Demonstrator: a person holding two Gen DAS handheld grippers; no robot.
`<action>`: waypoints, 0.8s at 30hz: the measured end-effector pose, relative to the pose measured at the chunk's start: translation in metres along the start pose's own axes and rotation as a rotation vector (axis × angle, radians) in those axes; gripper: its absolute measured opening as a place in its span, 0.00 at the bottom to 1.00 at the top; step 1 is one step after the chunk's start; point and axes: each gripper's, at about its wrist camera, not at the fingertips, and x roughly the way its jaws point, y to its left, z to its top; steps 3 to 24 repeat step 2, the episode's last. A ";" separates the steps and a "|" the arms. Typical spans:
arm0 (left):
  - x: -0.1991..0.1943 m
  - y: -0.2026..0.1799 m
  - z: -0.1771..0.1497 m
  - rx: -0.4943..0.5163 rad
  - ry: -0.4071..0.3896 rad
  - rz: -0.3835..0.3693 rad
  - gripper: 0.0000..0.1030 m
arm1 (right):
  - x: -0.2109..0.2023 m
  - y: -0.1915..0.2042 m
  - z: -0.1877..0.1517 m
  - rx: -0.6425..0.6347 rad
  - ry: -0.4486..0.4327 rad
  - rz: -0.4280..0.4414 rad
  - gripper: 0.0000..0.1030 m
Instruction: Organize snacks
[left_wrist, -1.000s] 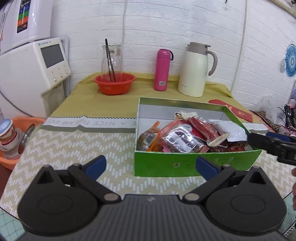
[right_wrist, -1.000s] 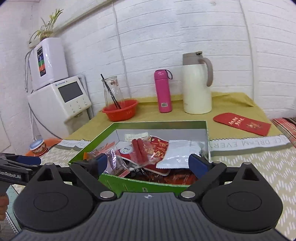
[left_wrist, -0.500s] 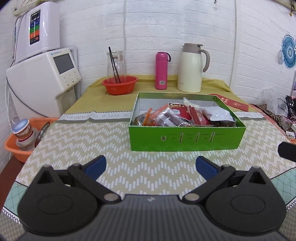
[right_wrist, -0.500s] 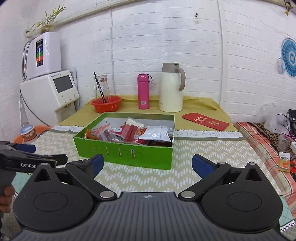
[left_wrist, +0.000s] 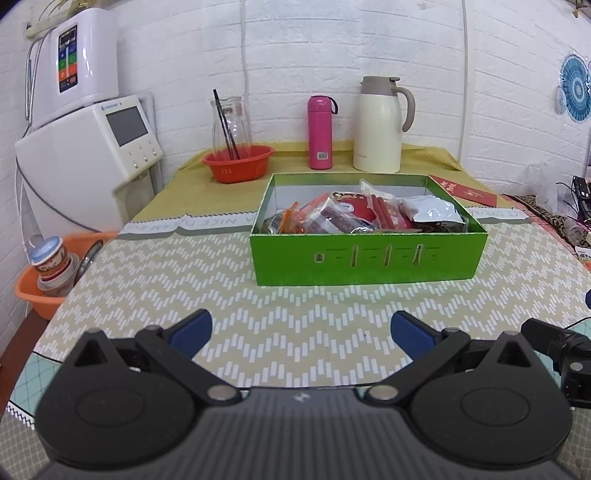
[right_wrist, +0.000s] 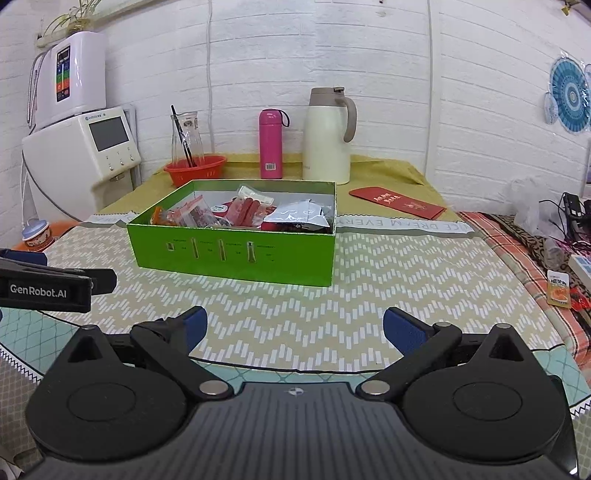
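Note:
A green cardboard box (left_wrist: 369, 264) (right_wrist: 236, 260) sits in the middle of the table, holding several snack packets: red sausage packs (left_wrist: 380, 212) (right_wrist: 245, 210), a silver pouch (left_wrist: 434, 212) (right_wrist: 295, 218) and orange-edged clear bags (left_wrist: 314, 216) (right_wrist: 184, 214). My left gripper (left_wrist: 301, 328) hangs open over the zigzag cloth well in front of the box, nothing between its blue pads. My right gripper (right_wrist: 295, 325) is open too, equally far back and empty. In the right wrist view the left gripper's side (right_wrist: 48, 282) shows at the left edge.
Behind the box stand a red basket with a glass carafe (left_wrist: 238, 162), a pink flask (left_wrist: 320, 133) and a cream thermos jug (left_wrist: 380, 125). A red envelope (right_wrist: 397, 202) lies at back right. A white dispenser (left_wrist: 88, 155) and an orange basin (left_wrist: 40, 288) are left. A small snack packet (right_wrist: 558, 291) lies right.
Both grippers have pulled back from the box toward the table's near edge; the box looks smaller and farther. Both stayed open and empty.

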 end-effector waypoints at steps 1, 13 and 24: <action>0.000 0.000 0.000 0.001 -0.001 0.003 1.00 | 0.000 0.000 0.001 0.003 -0.001 0.002 1.00; 0.000 0.000 0.000 0.002 -0.004 0.006 1.00 | 0.000 0.000 0.001 0.006 -0.003 0.000 1.00; 0.000 0.000 0.000 0.002 -0.004 0.006 1.00 | 0.000 0.000 0.001 0.006 -0.003 0.000 1.00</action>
